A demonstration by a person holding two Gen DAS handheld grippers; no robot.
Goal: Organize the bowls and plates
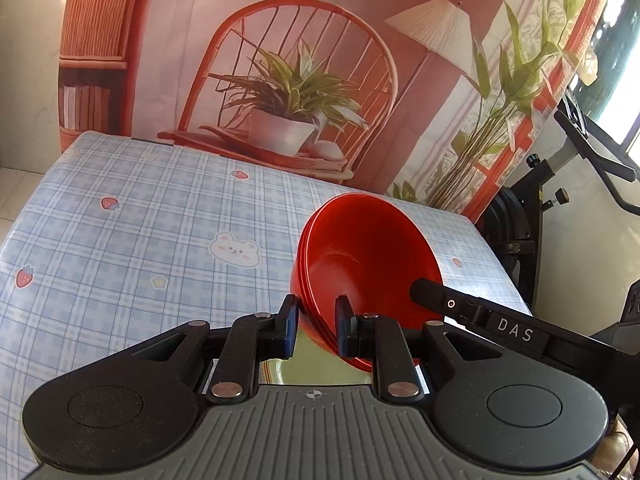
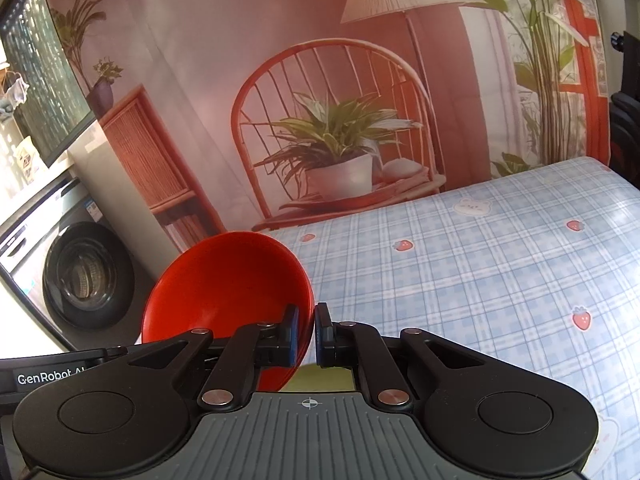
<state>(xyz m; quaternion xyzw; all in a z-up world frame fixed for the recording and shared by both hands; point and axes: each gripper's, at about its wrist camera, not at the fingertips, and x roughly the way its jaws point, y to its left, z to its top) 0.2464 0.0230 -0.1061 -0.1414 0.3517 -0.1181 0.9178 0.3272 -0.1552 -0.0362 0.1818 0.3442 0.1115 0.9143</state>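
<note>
Backdrop [image 1: 280,40]: a large printed cloth behind the tabletop, soft and faintly wrinkled, showing a red spindle-back chair, a potted plant and a pleated lampshade.
Tabletop [image 1: 140,208]: broad and flat, covered by a smooth, slightly glossy sheet in pale blue plaid with small strawberry, bear and star prints; its far edge meets the backdrop.
Washing machine [image 2: 76,276]: dark front-loader with a round glass door, standing on the floor, at the left edge of the right wrist view.
Stack of bowls [image 1: 360,252]: several nested red bowls, glossy and smooth, round and deep, their thin rims showing as close parallel lines; tilted on edge above the tabletop's right part.
Single bowl [image 2: 228,280]: one red bowl of the same shiny, plastic-looking finish, tipped with its hollow toward the camera, held up over the tabletop's left edge.
Left gripper [image 1: 316,320]: matte black linkage arms with silver rivets and blue pads; the jaws are nearly closed, pinching the rims of the stack.
Right gripper [image 2: 306,334]: same build; its jaws are almost together, clamping the single bowl's thin wall.
</note>
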